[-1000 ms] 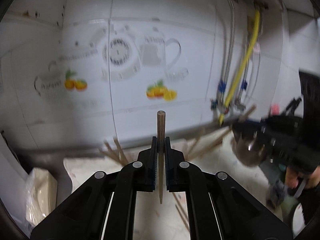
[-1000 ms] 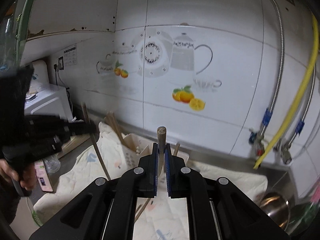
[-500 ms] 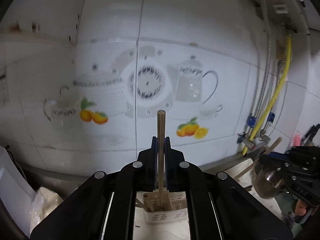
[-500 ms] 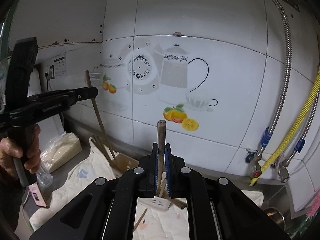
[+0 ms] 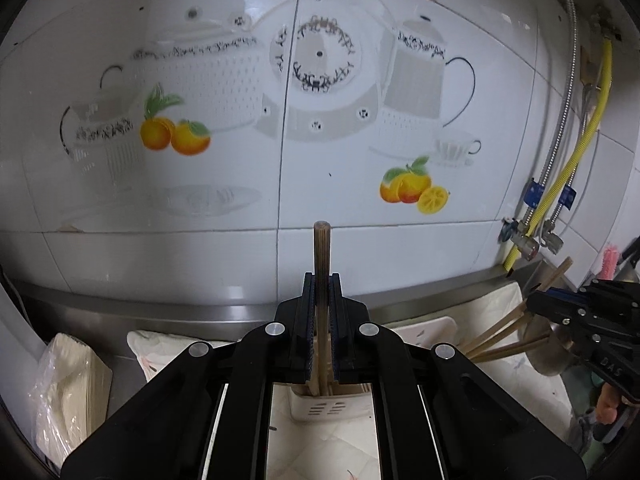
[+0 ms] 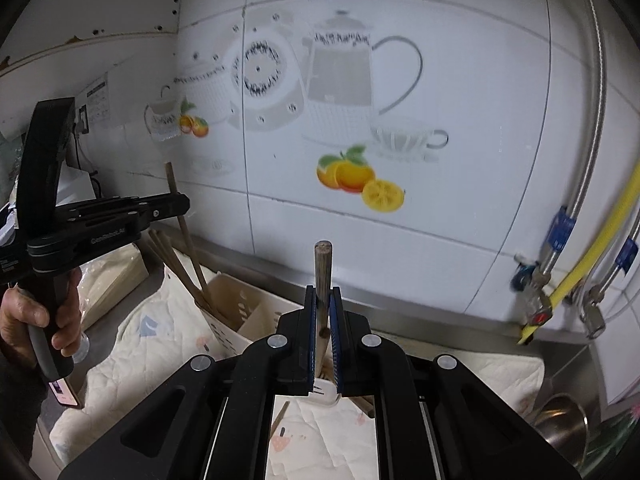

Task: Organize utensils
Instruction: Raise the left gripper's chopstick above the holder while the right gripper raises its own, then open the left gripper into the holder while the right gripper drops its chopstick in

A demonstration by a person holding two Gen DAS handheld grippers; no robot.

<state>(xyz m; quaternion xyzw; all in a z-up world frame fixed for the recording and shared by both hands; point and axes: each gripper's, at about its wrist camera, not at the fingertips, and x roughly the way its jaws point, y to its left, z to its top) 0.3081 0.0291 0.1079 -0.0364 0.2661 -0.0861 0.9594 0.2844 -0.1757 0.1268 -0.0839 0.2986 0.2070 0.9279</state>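
Both views are evenly and fairly brightly lit from above. Soft glare is seen on the glossy wall tiles (image 5: 360,80) near the top. Straight tile seams are bent by fisheye distortion, and the corners are darkened. The right wrist view is slightly softened by motion blur.

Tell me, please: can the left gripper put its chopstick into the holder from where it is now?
Probably yes. The left gripper holds its chopstick upright right over the holder, with nothing between them. The chopsticks already inside lean away to one side.
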